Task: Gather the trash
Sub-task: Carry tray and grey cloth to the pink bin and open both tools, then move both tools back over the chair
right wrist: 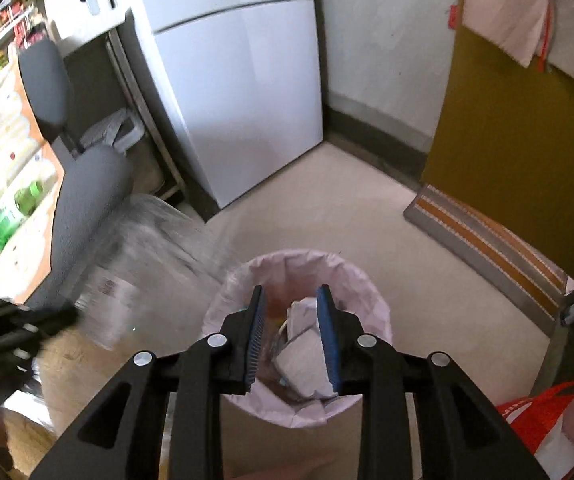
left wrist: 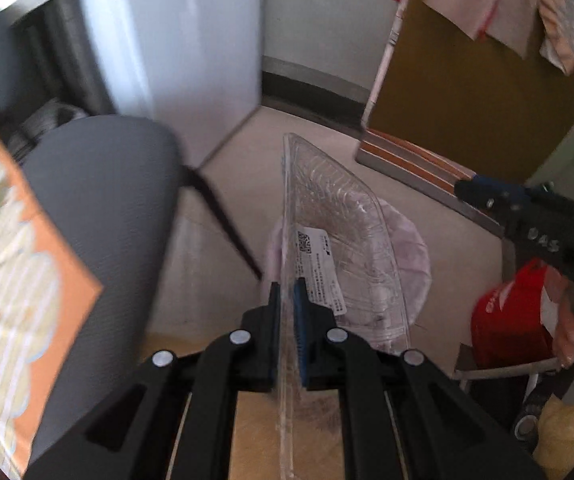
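The left gripper [left wrist: 287,292] has its jaws clamped on the rim of a clear plastic tray [left wrist: 339,232], held edge-up above the lined bin [right wrist: 299,340] on the floor. The tray looks light, thin, springy and slick, so the stiffer rim suits gripping. The right gripper [right wrist: 291,340] hangs over the bin, jaws apart around nothing

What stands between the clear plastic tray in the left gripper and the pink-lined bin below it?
Nothing visible does. The left gripper pinches the clear plastic tray by its rim, above the pink-lined bin. The bin's mouth is uncovered, with crumpled paper inside. The right gripper hangs open over the same mouth, holding nothing.
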### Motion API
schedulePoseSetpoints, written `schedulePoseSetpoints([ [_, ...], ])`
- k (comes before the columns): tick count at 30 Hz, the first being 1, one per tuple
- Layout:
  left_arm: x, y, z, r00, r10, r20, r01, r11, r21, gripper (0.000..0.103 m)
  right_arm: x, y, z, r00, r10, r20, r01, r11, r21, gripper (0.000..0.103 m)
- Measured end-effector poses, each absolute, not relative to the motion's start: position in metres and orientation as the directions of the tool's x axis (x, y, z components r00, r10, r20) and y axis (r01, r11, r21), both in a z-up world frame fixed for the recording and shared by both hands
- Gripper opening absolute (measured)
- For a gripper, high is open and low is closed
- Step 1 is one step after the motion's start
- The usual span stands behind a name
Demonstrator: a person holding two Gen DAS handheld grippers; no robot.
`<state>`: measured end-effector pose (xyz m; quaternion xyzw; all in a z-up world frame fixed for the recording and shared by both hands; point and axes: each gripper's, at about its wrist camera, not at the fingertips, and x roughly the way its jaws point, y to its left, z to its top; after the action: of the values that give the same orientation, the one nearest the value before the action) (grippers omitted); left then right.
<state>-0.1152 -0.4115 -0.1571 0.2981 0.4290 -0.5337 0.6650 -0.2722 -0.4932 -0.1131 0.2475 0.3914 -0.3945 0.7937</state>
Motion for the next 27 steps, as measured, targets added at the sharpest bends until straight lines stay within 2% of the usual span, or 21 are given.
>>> schedulePoseSetpoints([
  [4,-0.126,-0.444,-0.17,0.002,-0.444,-0.896,0.975,0.201,-0.097,0.008,-0.286,-0.496,-0.105,0.384,-0.45,-0.806,0.832,0.547,0.091,0.028],
  [5,-0.127,-0.45,-0.173,0.004,-0.437,-0.899,0.977,0.192,-0.089,0.025,-0.288,-0.498,-0.104,0.382,-0.453,-0.805,0.835,0.542,0.091,0.028],
  [6,-0.127,-0.454,-0.176,0.022,-0.432,-0.901,0.979,0.194,-0.069,0.054,-0.288,-0.5,-0.104,0.38,-0.455,-0.805,0.838,0.539,0.09,0.028],
  [7,-0.125,-0.455,-0.178,0.045,-0.446,-0.894,0.979,0.2,-0.05,0.061,-0.289,-0.5,-0.104,0.379,-0.454,-0.806,0.838,0.539,0.09,0.029],
  [16,-0.079,-0.411,-0.179,0.235,-0.402,-0.885,0.933,0.349,0.089,0.062,-0.263,-0.485,-0.125,0.372,-0.384,-0.845,0.796,0.6,0.078,0.028],
  [22,-0.051,-0.357,-0.165,0.301,-0.395,-0.868,0.884,0.457,0.099,0.062,-0.231,-0.456,-0.132,0.403,-0.311,-0.861,0.735,0.67,0.103,0.029],
  [27,-0.031,-0.304,-0.152,0.329,-0.371,-0.869,0.829,0.554,0.078,0.062,-0.182,-0.414,-0.13,0.452,-0.191,-0.871,0.605,0.783,0.142,0.029],
])
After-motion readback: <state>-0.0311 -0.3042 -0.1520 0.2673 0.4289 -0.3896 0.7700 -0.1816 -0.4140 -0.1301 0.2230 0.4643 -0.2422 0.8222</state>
